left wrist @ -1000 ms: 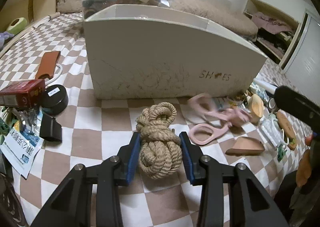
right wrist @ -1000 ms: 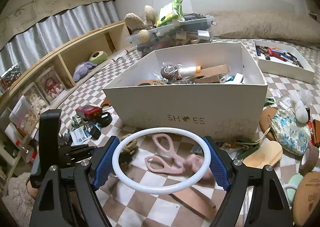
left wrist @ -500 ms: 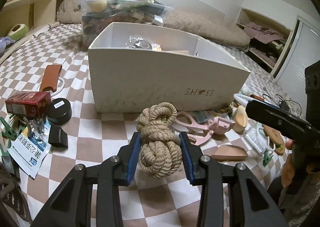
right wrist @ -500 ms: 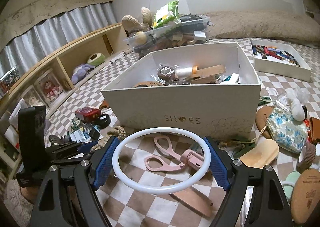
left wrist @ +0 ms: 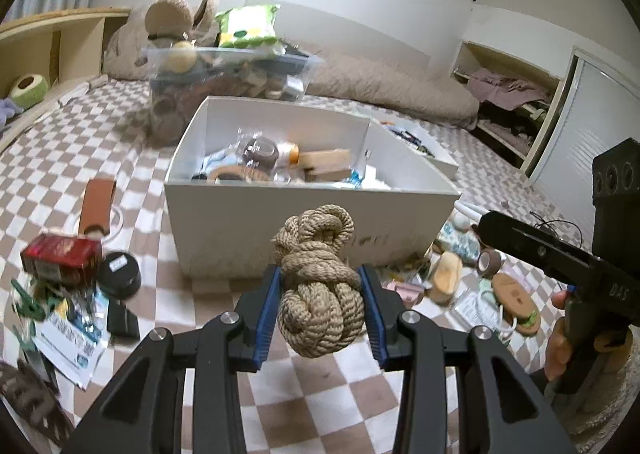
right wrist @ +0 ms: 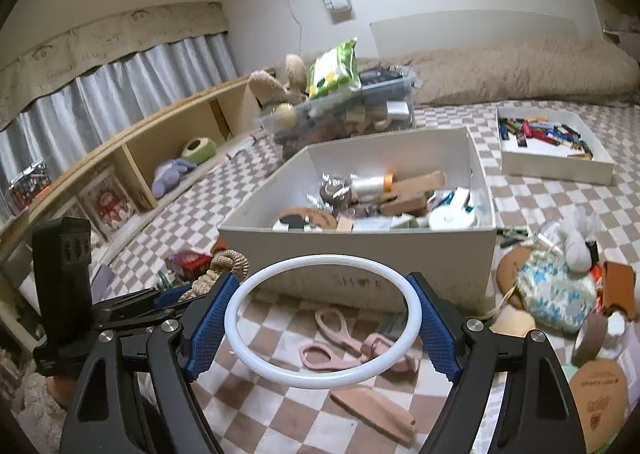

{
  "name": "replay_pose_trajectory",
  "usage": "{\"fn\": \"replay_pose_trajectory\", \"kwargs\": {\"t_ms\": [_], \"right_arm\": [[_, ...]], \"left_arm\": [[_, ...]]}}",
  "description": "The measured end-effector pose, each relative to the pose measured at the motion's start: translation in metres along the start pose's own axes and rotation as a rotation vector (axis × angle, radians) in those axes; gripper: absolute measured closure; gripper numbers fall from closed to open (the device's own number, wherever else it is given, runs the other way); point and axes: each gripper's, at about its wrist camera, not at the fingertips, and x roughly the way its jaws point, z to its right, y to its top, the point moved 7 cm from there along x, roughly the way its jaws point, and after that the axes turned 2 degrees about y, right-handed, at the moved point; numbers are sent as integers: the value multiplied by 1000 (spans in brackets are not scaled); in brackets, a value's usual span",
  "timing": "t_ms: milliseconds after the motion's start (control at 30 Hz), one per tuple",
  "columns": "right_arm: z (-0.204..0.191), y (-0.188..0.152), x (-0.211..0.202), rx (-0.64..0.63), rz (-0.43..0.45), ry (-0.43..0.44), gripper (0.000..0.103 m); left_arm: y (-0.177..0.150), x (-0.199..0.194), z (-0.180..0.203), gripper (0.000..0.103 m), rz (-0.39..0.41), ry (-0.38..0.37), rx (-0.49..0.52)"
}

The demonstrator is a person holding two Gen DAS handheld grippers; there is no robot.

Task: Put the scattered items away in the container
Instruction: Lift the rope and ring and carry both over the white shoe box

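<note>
My left gripper [left wrist: 320, 314] is shut on a knotted tan rope ball [left wrist: 318, 286] and holds it in the air, in front of and a little above the near wall of the white shoe box [left wrist: 224, 214]. The box holds several items. My right gripper [right wrist: 326, 320] is shut on a white plastic ring [right wrist: 236, 310], held flat above the floor before the same box [right wrist: 486, 222]. The left gripper and its rope [right wrist: 224, 266] show at the left of the right wrist view. The right gripper's body [left wrist: 560, 254] shows at the right of the left wrist view.
Pink scissors [right wrist: 348, 338] and a tan leather piece [right wrist: 372, 410] lie under the ring. A red box [left wrist: 60, 258], black round tin [left wrist: 120, 280] and leaflet [left wrist: 68, 338] lie left. Wooden pieces, tape and a floral pouch [right wrist: 556, 290] lie right. A clear bin [left wrist: 224, 82] stands behind the box.
Both grippers have risen with their loads; the left one lifted the rope ball off the floor to box-rim height, so the box's inside now shows.
</note>
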Motion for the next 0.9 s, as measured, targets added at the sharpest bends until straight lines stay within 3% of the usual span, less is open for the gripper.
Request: {"fn": "replay_pose_trajectory", "kwargs": {"t_ms": [267, 533, 900], "right_arm": [[5, 32, -7, 9, 51, 7, 19], [8, 63, 0, 1, 72, 21, 19], [23, 92, 26, 32, 57, 32, 19]], "left_arm": [[35, -5, 1, 64, 52, 0, 9], [78, 5, -10, 64, 98, 53, 34], [136, 48, -44, 64, 67, 118, 1]]}}
